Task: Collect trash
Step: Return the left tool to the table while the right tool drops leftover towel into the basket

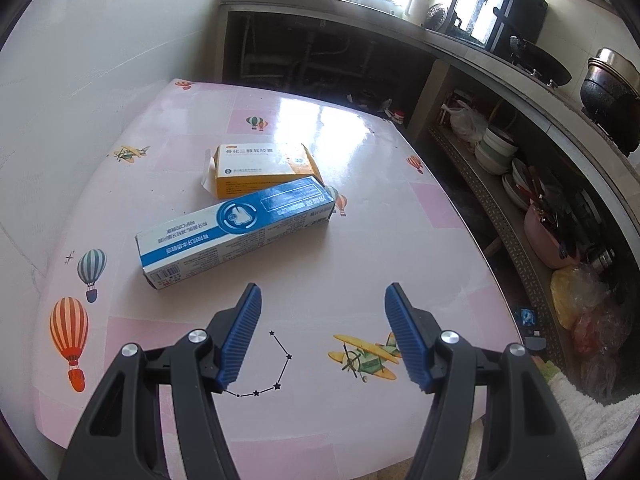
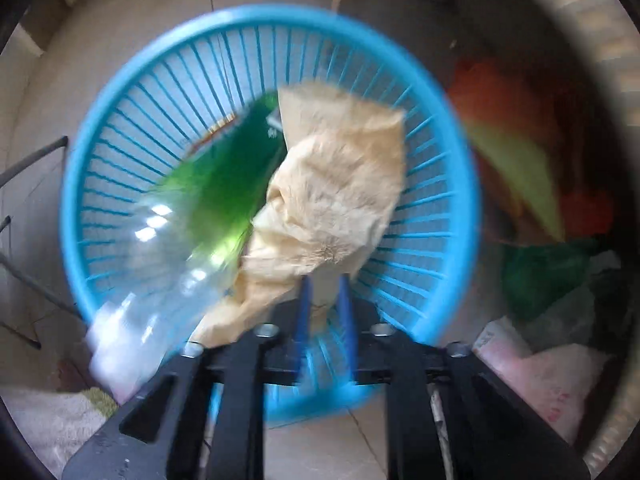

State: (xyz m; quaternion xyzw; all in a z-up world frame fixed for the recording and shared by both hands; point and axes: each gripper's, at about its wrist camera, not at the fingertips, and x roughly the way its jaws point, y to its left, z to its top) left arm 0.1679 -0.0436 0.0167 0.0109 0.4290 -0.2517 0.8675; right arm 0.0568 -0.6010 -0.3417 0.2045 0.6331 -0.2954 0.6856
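On the pink patterned table (image 1: pixel 360 248) lie a long blue-and-white carton (image 1: pixel 236 232) and, just behind it and touching it, an orange-and-white carton (image 1: pixel 260 168) with an open flap. My left gripper (image 1: pixel 323 288) hovers over the table a little in front of the blue carton, open, with nothing between its fingers. In the blurred right wrist view I look straight down into a blue slatted basket (image 2: pixel 100 128). In it lie a clear bottle with a green label (image 2: pixel 208 200) and a crumpled beige tissue (image 2: pixel 340 184). My right gripper (image 2: pixel 324 286) is over the near rim, pads slightly apart, with the tissue just past the tips.
Right of the table runs a low shelf with stacked bowls (image 1: pixel 496 148), a pink basin (image 1: pixel 548 236) and plastic bags. A counter with pots stands above it. Beside the basket on the tiled floor lie coloured bags (image 2: pixel 540 280) and a white towel (image 2: pixel 48 420).
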